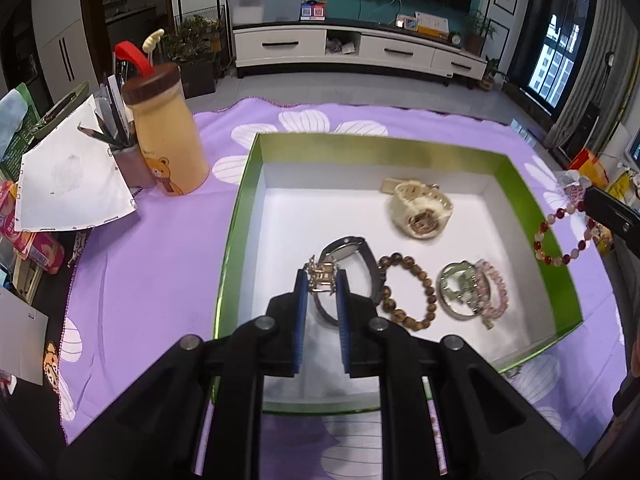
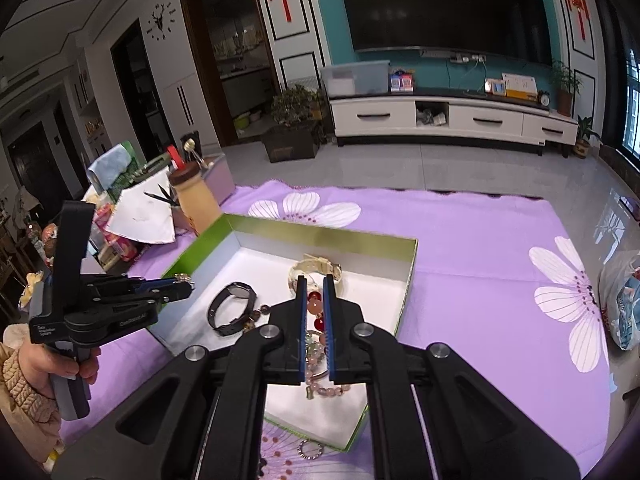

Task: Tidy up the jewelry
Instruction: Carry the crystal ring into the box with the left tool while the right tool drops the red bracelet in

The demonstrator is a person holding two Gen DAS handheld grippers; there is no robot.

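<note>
A green-walled box (image 1: 256, 184) with a white floor lies on the purple cloth. In it are a cream watch (image 1: 420, 208), a black watch (image 1: 352, 252), a brown bead bracelet (image 1: 408, 292), a silver bangle (image 1: 460, 292) and a pink bead bracelet (image 1: 496, 292). My left gripper (image 1: 323, 280) is shut on a gold rhinestone hair clip (image 1: 320, 274) above the box's near left part. My right gripper (image 2: 314, 280) is shut on a red-and-pink bead bracelet (image 2: 316, 304), which hangs over the box's right wall in the left wrist view (image 1: 560, 240).
A yellow bear bottle (image 1: 168, 140), a pencil cup (image 1: 128, 160), papers and snack packs crowd the table's left. A small silver ring (image 2: 310, 449) lies on the cloth before the box. A plastic bag (image 2: 624, 304) sits at the right edge.
</note>
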